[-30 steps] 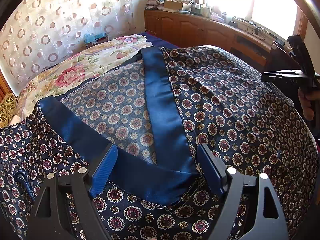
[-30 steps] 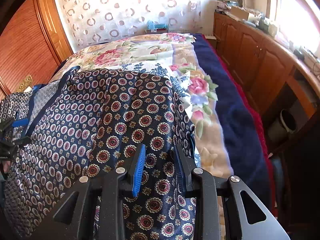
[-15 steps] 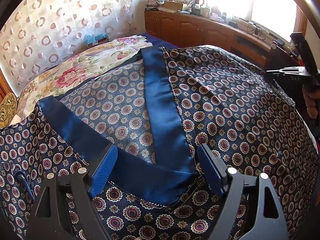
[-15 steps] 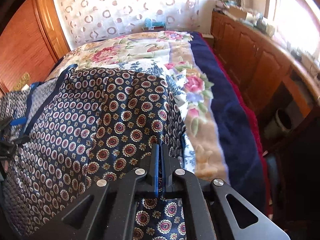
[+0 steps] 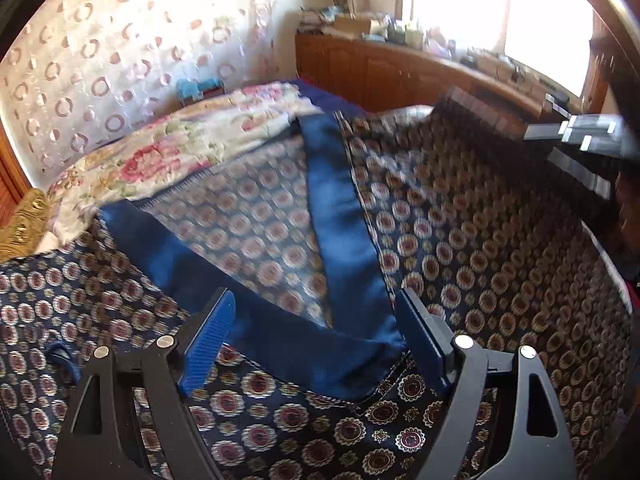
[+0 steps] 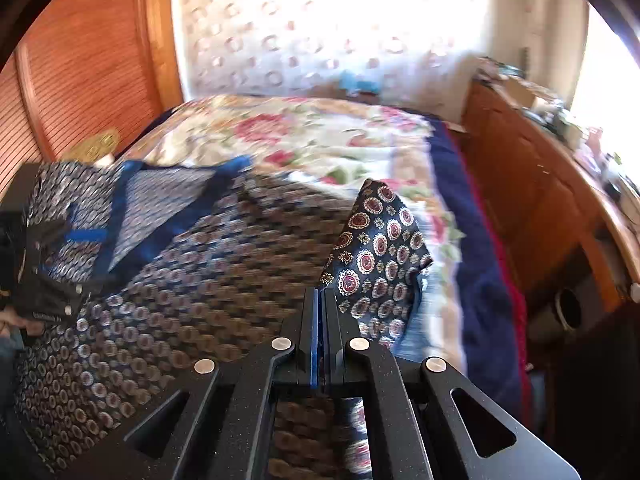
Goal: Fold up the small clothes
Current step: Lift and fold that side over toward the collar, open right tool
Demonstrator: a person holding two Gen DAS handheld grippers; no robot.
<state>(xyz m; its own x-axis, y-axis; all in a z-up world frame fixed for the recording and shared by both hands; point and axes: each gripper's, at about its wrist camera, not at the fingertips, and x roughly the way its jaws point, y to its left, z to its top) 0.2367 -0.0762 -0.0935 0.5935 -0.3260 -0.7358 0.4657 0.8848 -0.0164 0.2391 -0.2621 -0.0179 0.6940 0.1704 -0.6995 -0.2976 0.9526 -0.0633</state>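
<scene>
Navy cloth with small round medallions, a garment (image 5: 480, 264) with a plain blue band (image 5: 340, 216) along its front edges, lies spread over a flowered bedspread (image 6: 304, 136) on the bed. The right gripper (image 6: 320, 300) has its tongs pressed together on the garment's outer edge, and a corner of cloth (image 6: 380, 248) stands up beside them. I judge this edge is being lifted so it can be carried across toward the middle for a first fold. The left gripper (image 5: 316, 332) hovers over the point where the blue bands meet, tongs wide apart with nothing pinched between them; it looks placed to steady the front while the other side comes over.

Only the right wrist view shows the raised corner, the blue blanket border (image 6: 480, 264) and the wooden cabinets (image 6: 532, 184) along the bed. Only the left wrist view shows the open neckline with the paler lining (image 5: 256, 236), and the lifted edge as a dark blurred fold at far right.
</scene>
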